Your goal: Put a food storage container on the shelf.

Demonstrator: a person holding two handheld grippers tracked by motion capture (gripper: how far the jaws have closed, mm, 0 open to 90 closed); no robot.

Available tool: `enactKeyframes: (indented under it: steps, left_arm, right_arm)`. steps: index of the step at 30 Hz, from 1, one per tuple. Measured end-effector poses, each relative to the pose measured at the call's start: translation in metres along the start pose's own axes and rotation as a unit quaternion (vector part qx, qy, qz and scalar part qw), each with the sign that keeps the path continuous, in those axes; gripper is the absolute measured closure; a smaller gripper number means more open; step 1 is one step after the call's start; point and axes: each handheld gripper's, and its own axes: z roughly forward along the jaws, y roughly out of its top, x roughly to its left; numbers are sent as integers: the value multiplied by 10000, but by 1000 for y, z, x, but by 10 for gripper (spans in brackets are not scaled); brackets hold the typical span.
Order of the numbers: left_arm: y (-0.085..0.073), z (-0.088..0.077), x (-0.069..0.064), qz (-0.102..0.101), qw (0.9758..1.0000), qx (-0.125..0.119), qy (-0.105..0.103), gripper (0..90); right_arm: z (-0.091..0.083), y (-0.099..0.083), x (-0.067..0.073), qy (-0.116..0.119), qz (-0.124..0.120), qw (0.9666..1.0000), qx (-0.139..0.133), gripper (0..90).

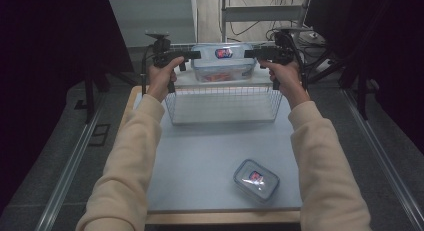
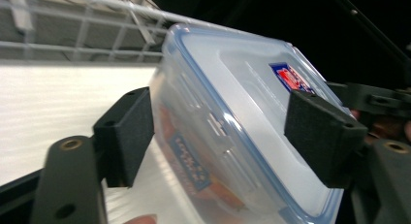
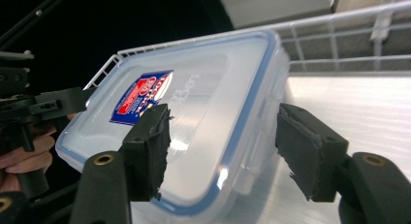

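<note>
A large clear container (image 1: pixel 223 63) with a blue-rimmed lid and a red-and-blue label sits at the far side of a white wire basket (image 1: pixel 222 108); something orange shows through its wall. My left gripper (image 1: pixel 197 54) is at its left end and my right gripper (image 1: pixel 247 53) at its right end. In the left gripper view the jaws (image 2: pixel 223 127) stand wide astride the container (image 2: pixel 232 112), one pad beside its wall and one over the lid. In the right gripper view the jaws (image 3: pixel 225 136) also straddle it (image 3: pixel 203 103), with a gap at the right pad (image 3: pixel 310 156).
A small clear lidded container (image 1: pixel 256 179) with the same label lies near the front right of the pale table (image 1: pixel 200 161). The basket's wire rim (image 3: pixel 339 20) rises behind the large container. Dark frames, cables and shelving stand beyond the table.
</note>
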Motion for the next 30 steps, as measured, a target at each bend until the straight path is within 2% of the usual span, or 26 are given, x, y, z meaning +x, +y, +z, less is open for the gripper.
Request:
enactKeyframes:
  steps: [3, 5, 10, 13, 15, 21, 23, 26, 29, 30]
  left_arm:
    - [-2, -13, -7, 198, 9998, -86, 8, 260]
    - [-7, -21, -17, 542, 9985, -9, 56, 290]
    - [-25, -34, -33, 982, 9951, 82, 106, 306]
    - [-37, -43, -38, 1044, 9945, 43, 77, 328]
    - [-46, -46, -41, 1154, 9933, 79, 50, 402]
    - [-71, -36, -46, 1543, 9863, 560, 154, 730]
    - [-75, -29, -44, 1622, 9841, 713, 114, 824]
    - [-78, -18, -44, 1681, 9822, 835, 87, 882]
    - [-77, -7, -45, 1736, 9805, 904, 198, 894]
    - [-76, -4, -45, 1712, 9808, 905, 227, 894]
  right_arm:
    - [-12, -3, 2, 16, -202, 9997, -126, 366]
    - [-22, -8, 3, 34, -370, 9992, -143, 362]
    - [-40, -27, 4, 155, -597, 9980, -143, 346]
    - [-50, -43, 5, 229, -695, 9972, -143, 344]
    - [-56, -56, 4, 289, -774, 9965, -116, 340]
    - [-72, -97, -1, 456, -877, 9951, -95, 332]
    - [-77, -109, -5, 528, -871, 9947, -105, 331]
    - [-85, -128, -13, 604, -852, 9944, -150, 331]
    - [-90, -145, -20, 697, -796, 9943, -128, 331]
    - [-91, -150, -22, 720, -784, 9943, -99, 331]
